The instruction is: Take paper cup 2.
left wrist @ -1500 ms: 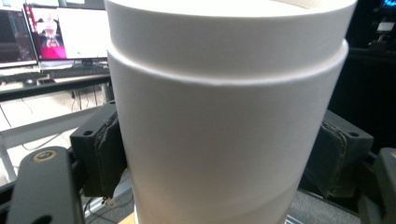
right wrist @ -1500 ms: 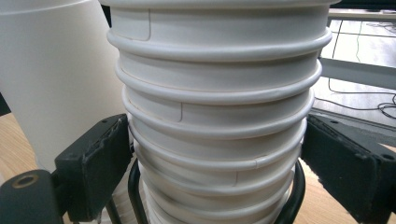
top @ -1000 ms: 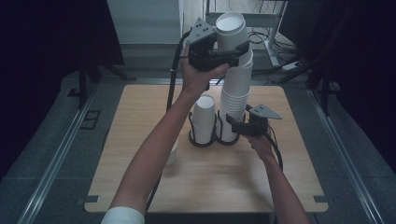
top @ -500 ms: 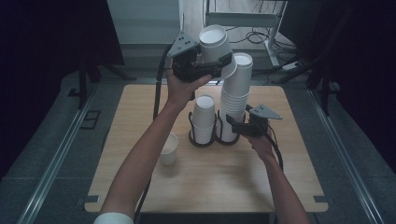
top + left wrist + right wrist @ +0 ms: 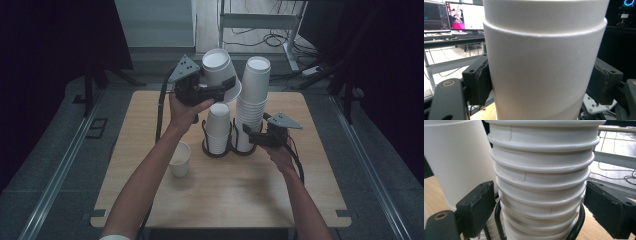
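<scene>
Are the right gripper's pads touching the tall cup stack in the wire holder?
Apart. In the right gripper view the tall cup stack stands between the right gripper pads, with a visible gap on each side.

A single white paper cup (image 5: 180,159) stands upright on the wooden surface (image 5: 150,125), well apart from the rest; behind the surface a metal frame (image 5: 260,22) stands on the grey floor with cables (image 5: 270,37) below it; two lit monitors (image 5: 451,15) stand on a desk (image 5: 449,42).

I see plain white paper cups (image 5: 252,102), a black wire holder (image 5: 217,150), and a pale wood table (image 5: 225,200).
</scene>
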Tool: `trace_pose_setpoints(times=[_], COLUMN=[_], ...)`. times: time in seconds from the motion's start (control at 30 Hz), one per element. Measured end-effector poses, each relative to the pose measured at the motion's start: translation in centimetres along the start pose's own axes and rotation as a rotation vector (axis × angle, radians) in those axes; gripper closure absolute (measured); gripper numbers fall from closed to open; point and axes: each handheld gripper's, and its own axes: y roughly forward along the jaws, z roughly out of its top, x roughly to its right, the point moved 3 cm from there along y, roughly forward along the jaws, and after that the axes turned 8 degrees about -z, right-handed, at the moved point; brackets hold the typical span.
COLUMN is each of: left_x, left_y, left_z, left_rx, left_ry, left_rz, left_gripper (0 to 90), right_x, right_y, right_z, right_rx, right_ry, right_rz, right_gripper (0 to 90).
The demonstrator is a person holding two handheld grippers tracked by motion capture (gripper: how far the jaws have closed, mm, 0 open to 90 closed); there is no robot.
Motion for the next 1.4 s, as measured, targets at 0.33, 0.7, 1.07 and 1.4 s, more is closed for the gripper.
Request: trace_pose_setpoints(times=[0.33, 0.7, 1.07, 1.4], left_x=[0.4, 1.1, 2.5, 3.0], left_y=[-1.5, -3.3, -4.7, -6.3], left_z=[-2.2, -4.6, -6.5, -8.8], left_rx=[-0.034, -0.057, -0.080, -0.096], left_ry=[-0.018, -0.030, -0.043, -0.057], left_rz=[0.004, -0.008, -0.028, -0.027], left_gripper=[18.6, 18.6, 18.6, 18.5], right_x=[-0.4, -0.5, -1.4, -2.7], right_y=[-1.7, -3.7, -5.8, -6.8], right_z=[0.4, -0.7, -2.0, -2.8], right_rx=[0.024, 0.031, 0.058, 0.066], right_ry=[-0.007, 0.008, 0.025, 0.005], right_rz=[0.014, 0.018, 0.068, 0.108], right_gripper=[10.9, 11.3, 13.6, 14.5])
